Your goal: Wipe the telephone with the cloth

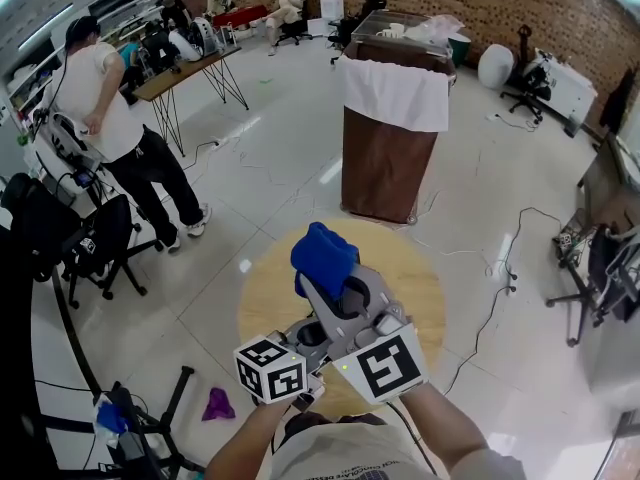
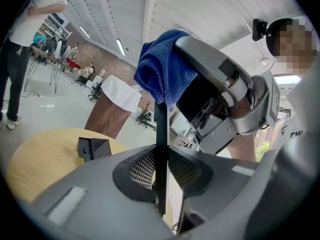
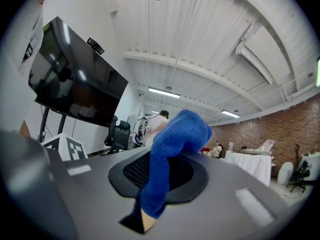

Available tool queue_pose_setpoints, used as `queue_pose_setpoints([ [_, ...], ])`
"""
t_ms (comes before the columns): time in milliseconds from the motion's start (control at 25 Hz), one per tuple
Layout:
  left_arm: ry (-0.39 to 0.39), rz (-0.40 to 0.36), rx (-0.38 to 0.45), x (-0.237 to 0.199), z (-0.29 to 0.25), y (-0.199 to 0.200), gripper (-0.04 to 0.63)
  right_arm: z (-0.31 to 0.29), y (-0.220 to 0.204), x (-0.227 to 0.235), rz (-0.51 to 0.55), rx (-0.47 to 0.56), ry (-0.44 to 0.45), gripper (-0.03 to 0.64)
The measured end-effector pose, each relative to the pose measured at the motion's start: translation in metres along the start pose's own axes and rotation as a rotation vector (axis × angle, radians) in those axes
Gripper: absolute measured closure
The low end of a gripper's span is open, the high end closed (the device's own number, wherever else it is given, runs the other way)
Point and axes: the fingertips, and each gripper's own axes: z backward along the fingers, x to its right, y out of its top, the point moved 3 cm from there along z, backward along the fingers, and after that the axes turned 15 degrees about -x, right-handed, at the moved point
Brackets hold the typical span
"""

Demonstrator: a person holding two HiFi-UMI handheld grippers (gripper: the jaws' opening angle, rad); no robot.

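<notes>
In the head view, the left tongs (image 1: 300, 333) and the right tongs (image 1: 322, 283) were close together above the round wooden worktop (image 1: 420, 268). The blue cloth (image 1: 322, 253) sat at the tip of the right tongs. Far beyond the tongs stood a brown bin (image 1: 385, 168) with a white sheet on it. A person (image 1: 110, 118) stood far off to their left. A purple scrap (image 1: 218, 404) lay on the floor, low and left of the left tongs. None of these looked to be in the way.

In the left gripper view, the left tongs were narrow and pinched a thin black slab that stood on its edge. I think it was the telephone (image 2: 160, 129). The cloth touched its top end, so the wiping looked under way. The next move likely called for sliding the cloth down the flat side while the left tongs held firm. A small black stand (image 2: 93, 148) sat on the worktop beyond the tongs, to their left and apart.

In the right gripper view, the right tongs were closed on the bunched cloth, which poked out past their tips. A big dark screen (image 3: 70, 84) hung up and left of them.
</notes>
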Motion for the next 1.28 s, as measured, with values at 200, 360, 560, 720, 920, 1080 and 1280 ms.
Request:
queue_pose_setpoints([
  [200, -0.008, -0.009, -0.017, 0.007, -0.005, -0.004, 0.531, 0.003, 0.006, 0.005, 0.016, 0.009, -0.009, 0.557],
  [360, -0.01, -0.014, -0.018, 0.009, -0.007, -0.005, 0.531, 0.003, 0.007, 0.005, 0.024, 0.011, -0.008, 0.557],
  [560, -0.03, -0.015, -0.003, 0.013, -0.003, -0.006, 0.531, 0.01, 0.013, 0.015, 0.02, 0.039, -0.043, 0.557],
  [720, -0.032, -0.02, 0.0, 0.013, 0.001, -0.007, 0.531, 0.01, 0.008, 0.022, 0.018, 0.02, -0.055, 0.557],
  [920, -0.036, -0.012, 0.008, 0.013, 0.003, -0.008, 0.531, 0.013, 0.004, 0.03, 0.011, 0.018, -0.081, 0.557],
  [1080, -0.037, -0.008, 0.015, 0.013, 0.004, -0.009, 0.531, 0.018, -0.002, 0.04, -0.01, 0.014, -0.109, 0.557],
  [1280, -0.033, -0.008, 0.026, 0.013, 0.006, -0.006, 0.532, 0.022, -0.008, 0.052, -0.019, 0.003, -0.132, 0.557],
])
